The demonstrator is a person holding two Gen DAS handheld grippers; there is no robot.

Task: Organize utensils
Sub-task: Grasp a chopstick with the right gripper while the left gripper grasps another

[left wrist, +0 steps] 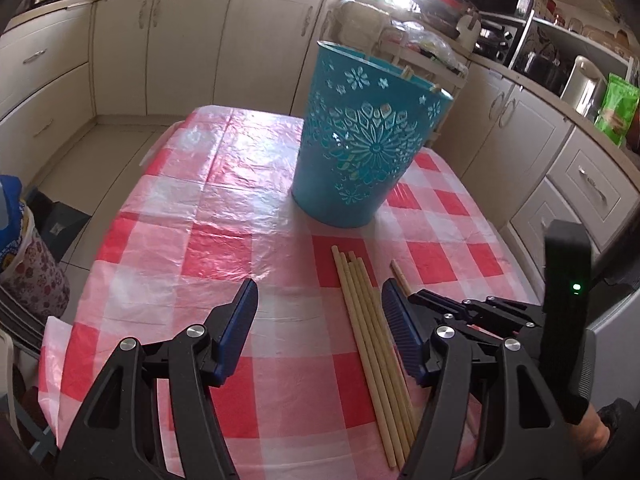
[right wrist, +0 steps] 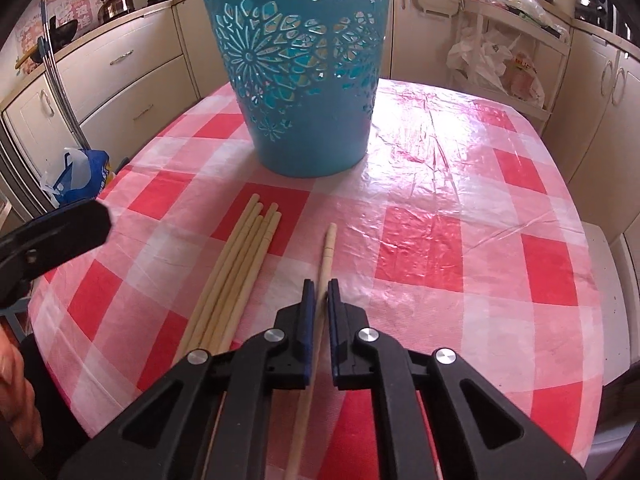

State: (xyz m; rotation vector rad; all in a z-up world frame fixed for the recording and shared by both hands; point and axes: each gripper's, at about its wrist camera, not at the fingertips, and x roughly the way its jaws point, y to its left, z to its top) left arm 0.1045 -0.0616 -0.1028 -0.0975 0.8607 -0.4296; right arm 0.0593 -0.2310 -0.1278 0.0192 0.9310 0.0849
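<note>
A teal cut-out bucket [left wrist: 360,152] [right wrist: 308,80] stands upright on the red-checked tablecloth [left wrist: 224,240], and a few stick tips show above its rim. A bundle of several wooden chopsticks [left wrist: 372,340] [right wrist: 236,272] lies in front of it. My left gripper [left wrist: 320,286] hovers open over the cloth, its right finger beside the bundle and nothing between its pads. My right gripper [right wrist: 321,284] is shut on a single chopstick [right wrist: 329,248] that lies apart, to the right of the bundle. The right gripper [left wrist: 460,304] also shows in the left wrist view.
Cream kitchen cabinets [right wrist: 120,72] ring the table on all sides. A white cart with plastic bags [right wrist: 496,60] stands behind the table. A blue bag [right wrist: 80,176] sits on the floor at the left. The table edge [right wrist: 592,280] drops off on the right.
</note>
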